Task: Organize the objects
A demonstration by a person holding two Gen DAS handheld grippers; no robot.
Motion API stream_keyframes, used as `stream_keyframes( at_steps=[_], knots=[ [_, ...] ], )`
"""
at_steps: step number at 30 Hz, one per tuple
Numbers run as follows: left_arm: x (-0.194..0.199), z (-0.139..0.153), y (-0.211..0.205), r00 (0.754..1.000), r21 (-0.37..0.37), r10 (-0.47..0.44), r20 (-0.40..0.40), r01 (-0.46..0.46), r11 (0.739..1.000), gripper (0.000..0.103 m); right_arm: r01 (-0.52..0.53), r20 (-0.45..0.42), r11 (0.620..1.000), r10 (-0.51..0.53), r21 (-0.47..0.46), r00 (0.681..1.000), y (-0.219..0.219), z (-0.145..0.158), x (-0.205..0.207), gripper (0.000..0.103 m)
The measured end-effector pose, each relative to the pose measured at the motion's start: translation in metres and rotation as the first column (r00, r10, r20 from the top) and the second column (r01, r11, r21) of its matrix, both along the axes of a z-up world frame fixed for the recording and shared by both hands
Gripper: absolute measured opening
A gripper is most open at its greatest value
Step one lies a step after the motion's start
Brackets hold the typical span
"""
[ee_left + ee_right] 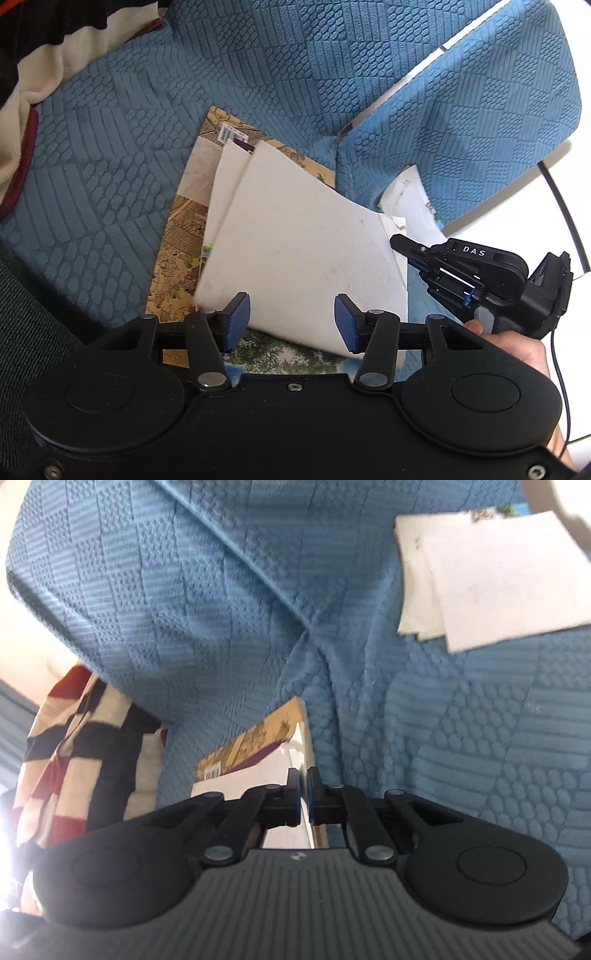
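Note:
A large white sheet (306, 251) is lifted over a picture book (181, 236) that lies on the blue sofa seat (110, 155). My right gripper (400, 245) is shut on the sheet's right edge; in its own view (303, 794) the thin white edge (303, 775) sits pinched between the pads, with the book's brown cover (255, 742) behind. My left gripper (291, 325) is open and empty, its blue pads (236, 321) straddling the sheet's near edge. More white papers (406, 192) lie by the sofa arm and also show in the right wrist view (498, 579).
A striped cream, black and red cushion (44, 59) leans at the sofa's far left; it also shows in the right wrist view (74, 746). The blue sofa arm (480, 110) rises on the right, with white floor (554, 206) and a dark cable beyond.

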State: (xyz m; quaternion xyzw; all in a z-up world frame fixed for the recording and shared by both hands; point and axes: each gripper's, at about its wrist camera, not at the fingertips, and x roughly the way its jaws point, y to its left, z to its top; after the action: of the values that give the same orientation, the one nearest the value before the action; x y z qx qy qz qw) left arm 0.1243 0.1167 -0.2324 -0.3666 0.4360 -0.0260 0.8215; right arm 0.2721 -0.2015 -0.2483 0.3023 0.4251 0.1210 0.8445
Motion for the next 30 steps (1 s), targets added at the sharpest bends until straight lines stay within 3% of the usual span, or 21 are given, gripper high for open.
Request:
stream_keyframes(
  at_steps=[8, 14, 21, 30],
  knots=[
    [0.002, -0.010, 0.005, 1.000, -0.062, -0.013, -0.001, 0.013, 0.998, 0.047, 0.205, -0.001, 0.979, -0.205, -0.014, 0.979, -0.025, 0.004, -0.019, 0.007],
    [0.006, -0.015, 0.007, 1.000, -0.085, -0.020, 0.012, 0.021, 0.996, 0.045, 0.341, -0.098, 0.938, -0.334, 0.062, 0.937, -0.036, -0.007, -0.054, 0.007],
    [0.009, -0.017, 0.008, 1.000, -0.086, -0.016, 0.025, 0.018, 0.996, 0.044, 0.279, -0.096, 0.955, -0.270, 0.098, 0.958, -0.026, -0.004, -0.088, 0.007],
    [0.010, -0.015, 0.000, 0.997, -0.044, -0.061, 0.038, 0.063, 0.997, 0.042, 0.145, -0.054, 0.989, -0.145, -0.002, 0.988, -0.015, 0.004, -0.120, 0.006]
  ],
)
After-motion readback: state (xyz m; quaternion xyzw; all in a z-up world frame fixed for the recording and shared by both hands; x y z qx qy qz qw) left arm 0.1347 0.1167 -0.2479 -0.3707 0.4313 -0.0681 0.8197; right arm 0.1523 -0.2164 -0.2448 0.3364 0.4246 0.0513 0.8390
